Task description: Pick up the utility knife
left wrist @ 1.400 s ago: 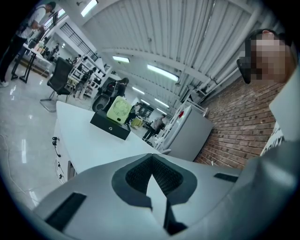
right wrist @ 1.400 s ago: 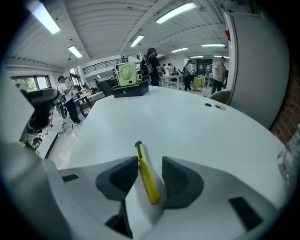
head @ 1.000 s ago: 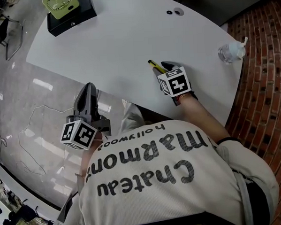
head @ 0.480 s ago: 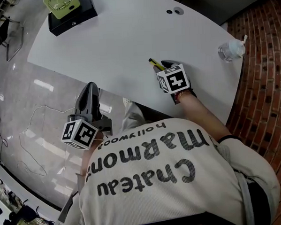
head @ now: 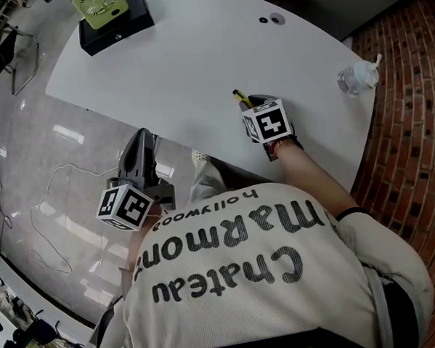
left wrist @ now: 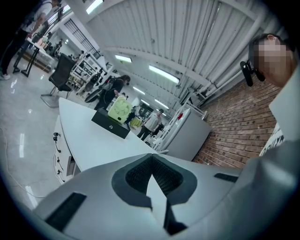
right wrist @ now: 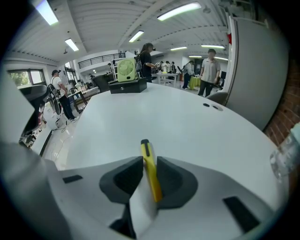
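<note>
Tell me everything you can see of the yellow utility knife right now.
The utility knife is slim, yellow plastic, with a black tip and a dark strip on top; no blade shows. It sits lengthwise between the jaws of the right gripper, which have just been closing; both dark pads look pressed on its sides. Its black end points away over the white table. Whether it touches the table is unclear.

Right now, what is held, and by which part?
The right gripper, jaws just closing, grips the yellow utility knife along its body, far end free. The left gripper holds nothing.
</note>
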A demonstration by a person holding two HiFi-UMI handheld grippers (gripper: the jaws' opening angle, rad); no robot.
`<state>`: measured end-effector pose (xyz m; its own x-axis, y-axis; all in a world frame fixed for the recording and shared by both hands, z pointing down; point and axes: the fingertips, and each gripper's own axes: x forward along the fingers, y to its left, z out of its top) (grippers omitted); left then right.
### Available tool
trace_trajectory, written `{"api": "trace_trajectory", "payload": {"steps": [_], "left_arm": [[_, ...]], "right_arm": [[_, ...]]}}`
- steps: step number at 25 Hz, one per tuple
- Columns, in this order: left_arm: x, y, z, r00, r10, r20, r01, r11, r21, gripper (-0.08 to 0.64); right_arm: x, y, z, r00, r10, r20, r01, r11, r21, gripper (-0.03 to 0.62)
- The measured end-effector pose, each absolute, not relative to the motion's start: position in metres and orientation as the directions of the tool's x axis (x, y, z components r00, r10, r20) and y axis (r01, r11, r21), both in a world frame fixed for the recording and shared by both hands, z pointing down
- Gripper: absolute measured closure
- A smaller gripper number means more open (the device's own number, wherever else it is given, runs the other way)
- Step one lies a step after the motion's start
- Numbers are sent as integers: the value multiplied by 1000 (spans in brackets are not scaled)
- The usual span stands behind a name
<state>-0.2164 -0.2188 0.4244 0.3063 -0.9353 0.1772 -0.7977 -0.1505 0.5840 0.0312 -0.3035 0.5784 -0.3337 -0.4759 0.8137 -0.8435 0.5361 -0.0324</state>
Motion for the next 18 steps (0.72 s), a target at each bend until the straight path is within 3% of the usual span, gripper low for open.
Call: {"api": "trace_trajectory", "payload": {"steps": [18], "left_arm": [[-223,-208,415,285,-944,165,-812,-146,566,558]], "right_arm": [[29,-300,577,-307,-485,819,-844,536,1,537]]}}
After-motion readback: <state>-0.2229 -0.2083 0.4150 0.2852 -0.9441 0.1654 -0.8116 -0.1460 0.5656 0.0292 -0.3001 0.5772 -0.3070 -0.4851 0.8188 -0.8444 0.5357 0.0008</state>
